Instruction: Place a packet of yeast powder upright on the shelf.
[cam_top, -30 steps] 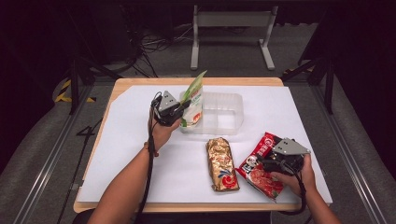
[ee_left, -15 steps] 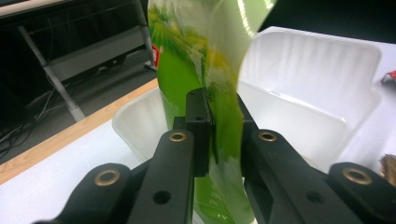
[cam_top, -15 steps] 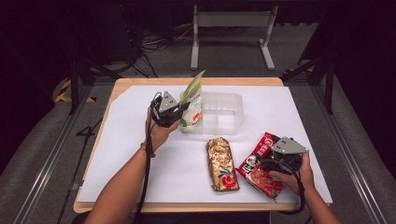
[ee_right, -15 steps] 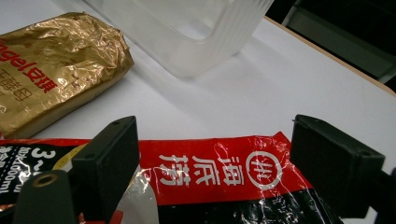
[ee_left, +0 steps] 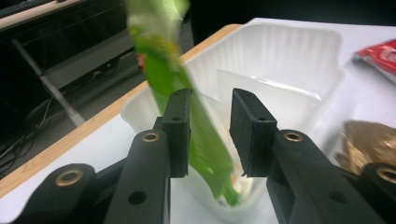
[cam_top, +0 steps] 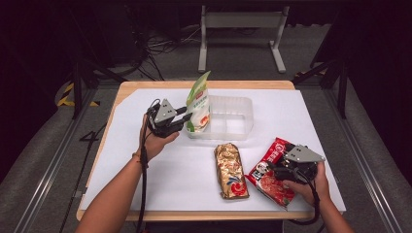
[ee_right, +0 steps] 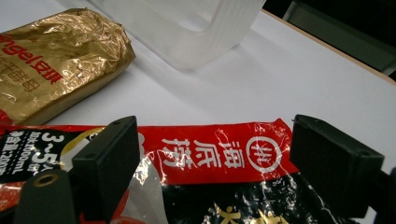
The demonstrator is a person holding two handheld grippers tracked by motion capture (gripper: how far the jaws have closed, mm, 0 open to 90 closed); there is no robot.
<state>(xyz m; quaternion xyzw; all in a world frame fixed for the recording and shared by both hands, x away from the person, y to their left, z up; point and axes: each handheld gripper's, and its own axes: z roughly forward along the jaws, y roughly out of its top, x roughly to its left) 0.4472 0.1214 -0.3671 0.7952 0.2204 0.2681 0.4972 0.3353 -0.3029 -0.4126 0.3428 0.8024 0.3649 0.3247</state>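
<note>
The green pouch (cam_top: 198, 106) stands on end in the left compartment of the clear plastic tray (cam_top: 240, 121), which sits toward the far edge of the desk (cam_top: 145, 184), a little left of its middle. The left claw (cam_top: 186, 120) is at the pouch's lower half; in the left gripper view its jaws have just been opening, and the pouch (ee_left: 187, 112) lies between them with a clear gap on the right pad's side, so it reads as let go rather than pinched. It looks like a light, soft film bag, thin and floppy, with a slick printed skin that would probably slide or buckle if squeezed near the loose top. The better hold is likely low on the body, where the contents stiffen it, or flat across the sealed edge. Upright it seems tippy, leaning on the tray wall for support. Near the desk's front right corner, the right claw (cam_top: 281, 169) stands wide over the red packet (ee_right: 224, 154), its pads either side of the top edge and not pressing. A gold packet (cam_top: 230, 170) lies flat near the front edge, between the two hands.
</note>
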